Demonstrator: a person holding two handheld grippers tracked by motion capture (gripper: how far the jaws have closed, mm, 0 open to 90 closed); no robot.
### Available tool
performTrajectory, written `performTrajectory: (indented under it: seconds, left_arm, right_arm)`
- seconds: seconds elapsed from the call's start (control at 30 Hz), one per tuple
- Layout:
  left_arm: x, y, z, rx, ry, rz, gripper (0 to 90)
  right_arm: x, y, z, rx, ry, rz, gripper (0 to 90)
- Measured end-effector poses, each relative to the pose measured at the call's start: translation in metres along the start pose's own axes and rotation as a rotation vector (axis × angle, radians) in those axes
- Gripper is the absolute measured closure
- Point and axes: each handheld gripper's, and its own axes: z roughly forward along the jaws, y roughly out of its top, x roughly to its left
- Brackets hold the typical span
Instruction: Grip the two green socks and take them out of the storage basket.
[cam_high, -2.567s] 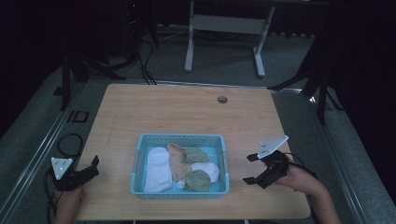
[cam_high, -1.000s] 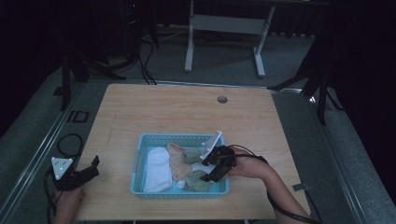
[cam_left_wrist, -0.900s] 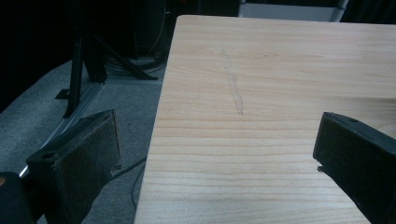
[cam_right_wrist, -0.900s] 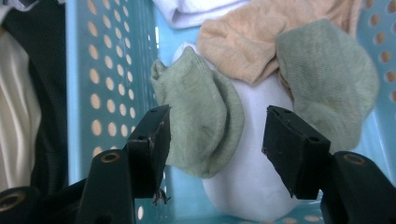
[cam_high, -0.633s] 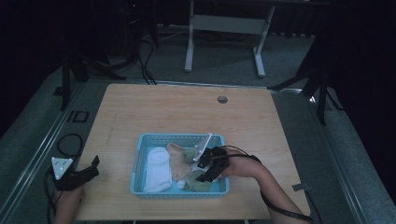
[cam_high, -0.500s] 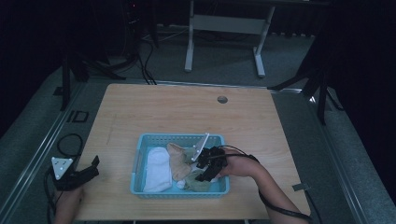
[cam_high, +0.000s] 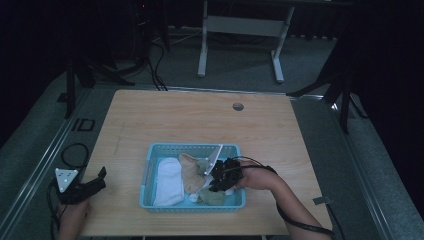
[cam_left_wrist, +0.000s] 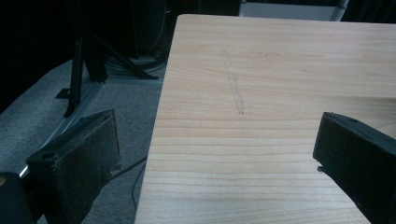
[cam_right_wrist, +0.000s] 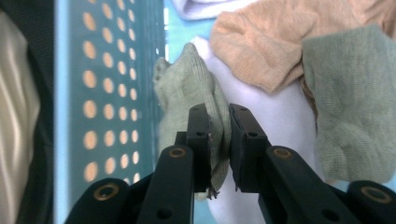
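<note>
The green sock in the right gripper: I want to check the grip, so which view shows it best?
The right gripper view: the green sock sits pinched between the right gripper jaws, close up. The high view gives a small green patch in the blue basket, partly hidden by that gripper. The left gripper view looks at bare tabletop.

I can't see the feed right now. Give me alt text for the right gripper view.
The right gripper has its two black jaws pinched shut on a fold of a green sock inside the blue basket. A white sock and a tan sock lie just beyond it.
</note>
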Motion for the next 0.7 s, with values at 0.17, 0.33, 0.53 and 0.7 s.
performTrajectory:
  seconds: [0.17,0.33,0.53,0.7]
  left_arm:
    - [0.0,0.0,0.0,0.0,0.001,0.001,0.4]
    - [0.0,0.0,0.0,0.001,0.001,0.0,0.4]
    - [0.0,0.0,0.0,-0.001,0.002,0.001,0.4]
    - [0.0,0.0,0.0,-0.007,-0.001,0.001,0.4]
  right_arm:
    - [0.002,0.001,-0.01,-0.025,-0.002,-0.008,80.2]
    - [0.005,0.002,-0.02,-0.041,-0.007,-0.014,80.4]
    - [0.007,0.005,-0.035,-0.066,-0.02,-0.019,80.9]
    - [0.01,0.007,-0.049,-0.091,-0.041,-0.023,80.9]
